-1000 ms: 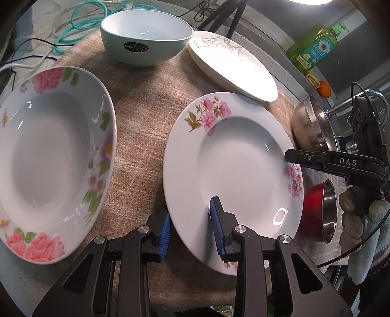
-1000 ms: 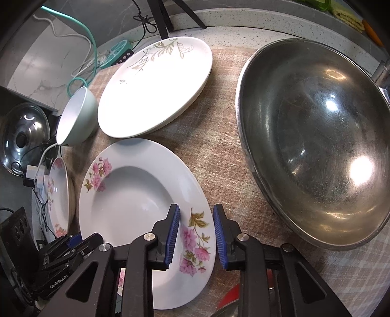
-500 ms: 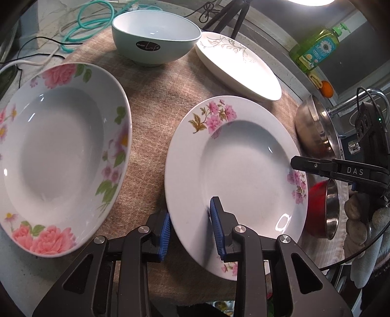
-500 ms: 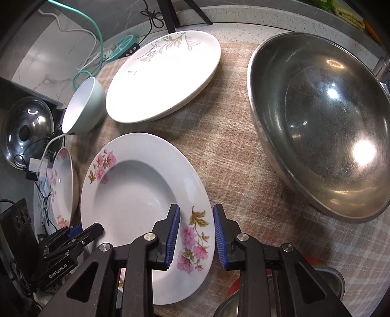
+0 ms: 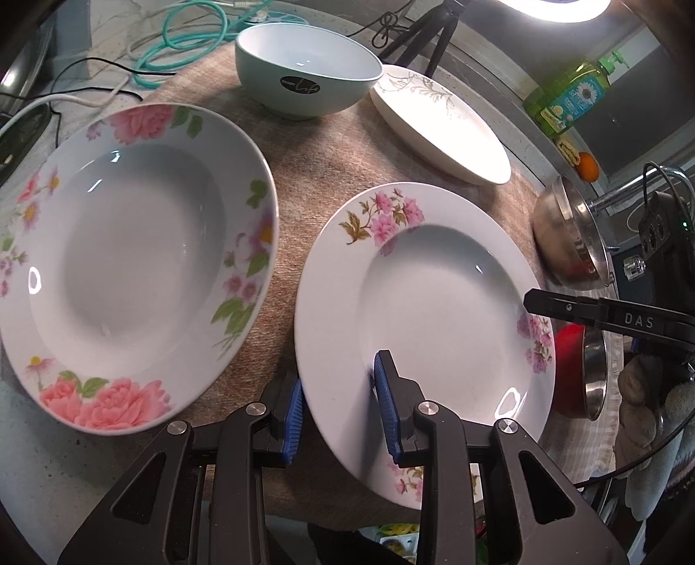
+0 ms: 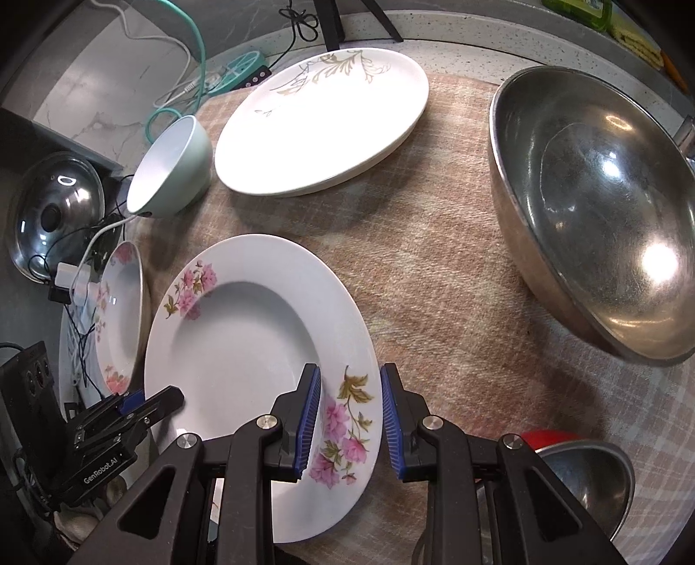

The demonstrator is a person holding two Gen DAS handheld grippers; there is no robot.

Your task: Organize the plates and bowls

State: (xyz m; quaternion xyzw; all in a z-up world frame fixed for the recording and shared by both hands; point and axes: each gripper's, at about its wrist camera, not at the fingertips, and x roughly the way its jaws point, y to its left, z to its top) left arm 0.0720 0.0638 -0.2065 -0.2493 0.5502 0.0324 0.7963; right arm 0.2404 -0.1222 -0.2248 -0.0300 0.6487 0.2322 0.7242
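Observation:
A white deep plate with pink flowers [image 5: 434, 304] [image 6: 243, 339] hangs just above the checked cloth [image 6: 434, 282], its shadow showing beneath. My left gripper [image 5: 339, 408] is shut on its left rim, and my right gripper [image 6: 349, 421] is shut on the opposite rim. Each gripper shows in the other's view, the right gripper [image 5: 534, 302] and the left gripper [image 6: 169, 397]. A larger rose-patterned deep plate [image 5: 130, 260] [image 6: 121, 313] lies to the left. Behind stand a mint bowl [image 5: 304, 74] [image 6: 173, 174] and an oval leaf-patterned plate [image 5: 438, 126] [image 6: 321, 126].
A big steel wok [image 6: 599, 208] [image 5: 564, 234] sits at the right, and a red-sided steel bowl [image 5: 573, 369] sits near the front right. Cables [image 5: 182, 39], a pot lid [image 6: 56, 217] and a green soap bottle [image 5: 569, 95] ring the cloth.
Both grippers have kept their hold while the pink-flower plate drifted left: the rose plate now looms closer in the left wrist view, and the wok has slid right in the right wrist view.

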